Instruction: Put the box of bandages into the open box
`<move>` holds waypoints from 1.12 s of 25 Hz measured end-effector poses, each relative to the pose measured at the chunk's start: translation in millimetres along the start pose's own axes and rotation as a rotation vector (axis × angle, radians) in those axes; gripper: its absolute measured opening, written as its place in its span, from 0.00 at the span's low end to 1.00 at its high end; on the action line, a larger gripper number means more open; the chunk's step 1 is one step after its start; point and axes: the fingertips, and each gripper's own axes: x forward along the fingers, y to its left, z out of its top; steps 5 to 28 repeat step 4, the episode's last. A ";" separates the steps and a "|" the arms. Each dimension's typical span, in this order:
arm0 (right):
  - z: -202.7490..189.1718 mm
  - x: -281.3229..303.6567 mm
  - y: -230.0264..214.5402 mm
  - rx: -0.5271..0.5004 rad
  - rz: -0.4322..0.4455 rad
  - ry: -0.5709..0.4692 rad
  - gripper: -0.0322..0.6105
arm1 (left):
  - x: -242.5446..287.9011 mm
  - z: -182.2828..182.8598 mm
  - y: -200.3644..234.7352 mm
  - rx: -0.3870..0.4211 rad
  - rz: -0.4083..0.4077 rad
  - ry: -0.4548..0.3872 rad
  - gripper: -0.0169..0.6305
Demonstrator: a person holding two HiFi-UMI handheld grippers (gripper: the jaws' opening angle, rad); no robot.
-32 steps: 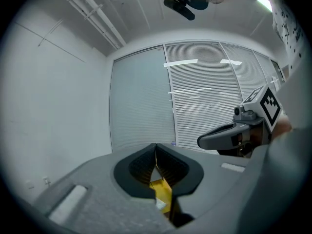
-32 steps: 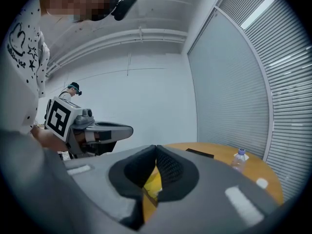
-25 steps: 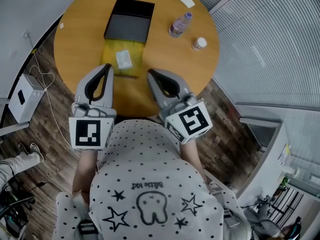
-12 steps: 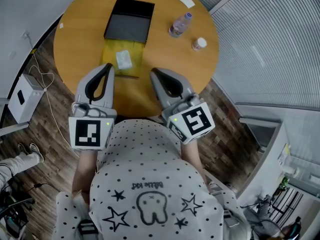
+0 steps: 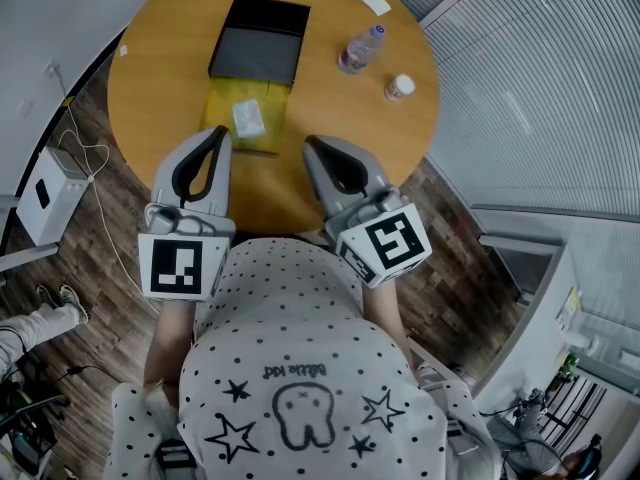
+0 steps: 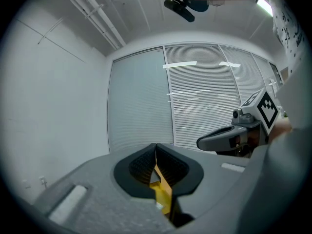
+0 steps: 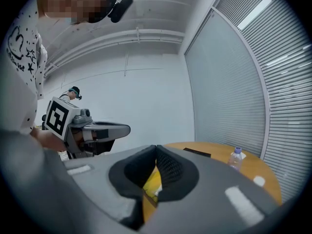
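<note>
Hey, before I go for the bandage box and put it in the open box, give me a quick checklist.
1. Left claw open for a grab: not ok, shut and empty.
2. Right claw open: not ok, shut and empty.
3. Bandage box reachable: ok, it lies uncovered on the yellow sheet, just ahead of both claws.
4. Black box open: ok, it looks uncovered, just beyond the sheet.
5. Path clear: ok, bottle and small jar stand off to the right.

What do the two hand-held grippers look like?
Left hand-held gripper and right hand-held gripper: grey rounded shells, black ribbed pads inside, each with a white cube bearing black square markers. Wearer's shirt: pale, black dots and stars.
</note>
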 end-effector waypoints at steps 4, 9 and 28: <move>-0.1 -1.0 0.3 -0.004 0.001 -0.003 0.06 | 0.2 1.0 -1.9 0.001 -0.005 -0.002 0.04; -0.1 -1.0 0.3 -0.004 0.001 -0.003 0.06 | 0.2 1.0 -1.9 0.001 -0.005 -0.002 0.04; -0.1 -1.0 0.3 -0.004 0.001 -0.003 0.06 | 0.2 1.0 -1.9 0.001 -0.005 -0.002 0.04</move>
